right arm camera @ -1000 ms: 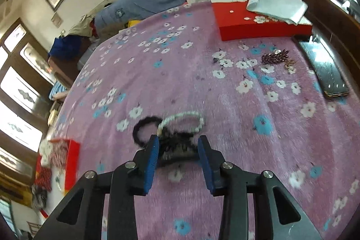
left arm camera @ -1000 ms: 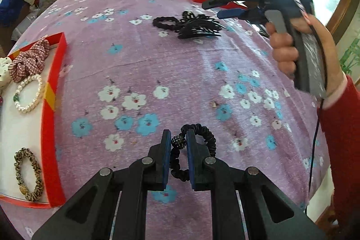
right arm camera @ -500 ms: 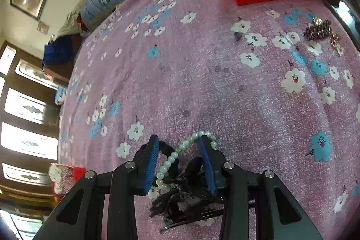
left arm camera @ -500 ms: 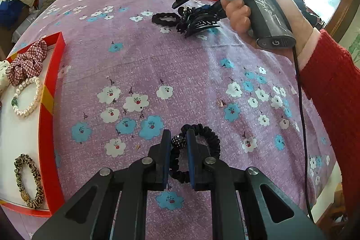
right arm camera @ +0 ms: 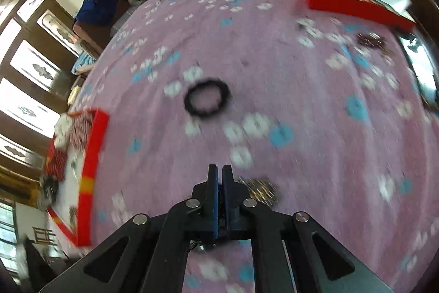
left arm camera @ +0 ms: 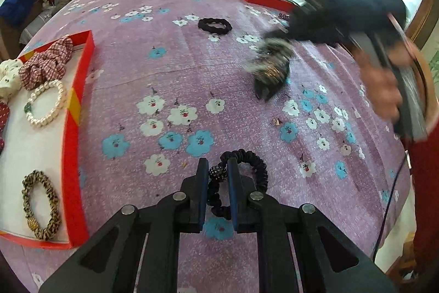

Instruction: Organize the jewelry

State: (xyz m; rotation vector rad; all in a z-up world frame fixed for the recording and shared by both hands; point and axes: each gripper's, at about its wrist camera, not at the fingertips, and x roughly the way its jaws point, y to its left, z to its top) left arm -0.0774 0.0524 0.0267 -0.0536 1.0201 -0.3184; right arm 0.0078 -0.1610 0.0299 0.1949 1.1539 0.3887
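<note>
The red tray sits at the bed's left edge. A dangling clip bundle hangs from the right gripper, its fingers closed on it: light, tangle-prone. The left gripper pinches the black beaded hair tie: soft, stretchy; grip at the bead.

Floral purple bed bearing black scrunchie, red tray

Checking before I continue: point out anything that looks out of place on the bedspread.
A small gold stud lies loose on the purple bedspread, apart from the red tray. The right gripper carries a blurred, tangled hair clip.
</note>
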